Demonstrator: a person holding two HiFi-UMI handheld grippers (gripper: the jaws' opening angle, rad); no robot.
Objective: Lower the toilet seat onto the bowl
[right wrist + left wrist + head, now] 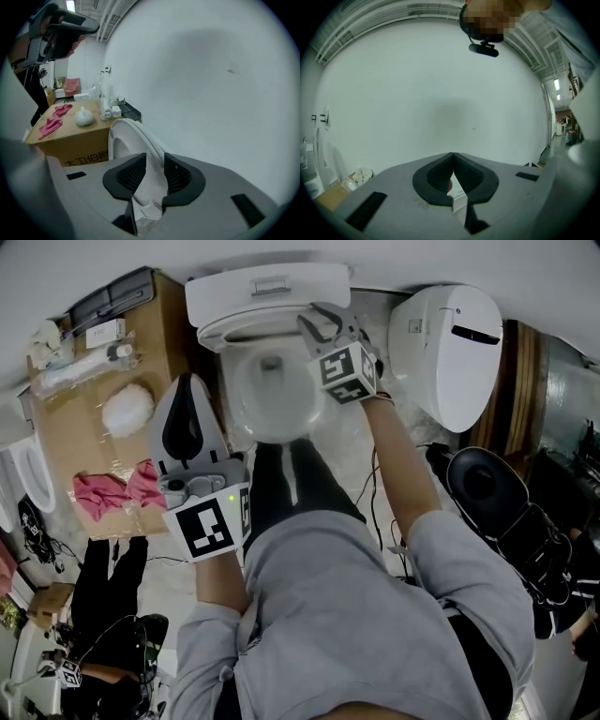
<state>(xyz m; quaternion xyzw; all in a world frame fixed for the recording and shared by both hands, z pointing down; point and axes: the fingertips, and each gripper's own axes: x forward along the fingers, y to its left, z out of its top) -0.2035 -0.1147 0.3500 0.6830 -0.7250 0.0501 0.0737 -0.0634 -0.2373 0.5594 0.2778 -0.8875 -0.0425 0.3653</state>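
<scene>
R gripper point(154, 169) jaws clamped on raised toilet seat point(123, 136); L gripper point(453, 163) jaws together, empty, beside bowl point(246, 407).

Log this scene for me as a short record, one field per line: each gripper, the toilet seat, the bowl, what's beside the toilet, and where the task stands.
right gripper: shut on the edge of the toilet seat, above the bowl
left gripper: jaws together, nothing in them, pointing at a bare wall
toilet seat: raised and tilted, not on the bowl
bowl: uncovered
beside toilet: cardboard box with pink cloths on top
task: seat not yet lowered
</scene>
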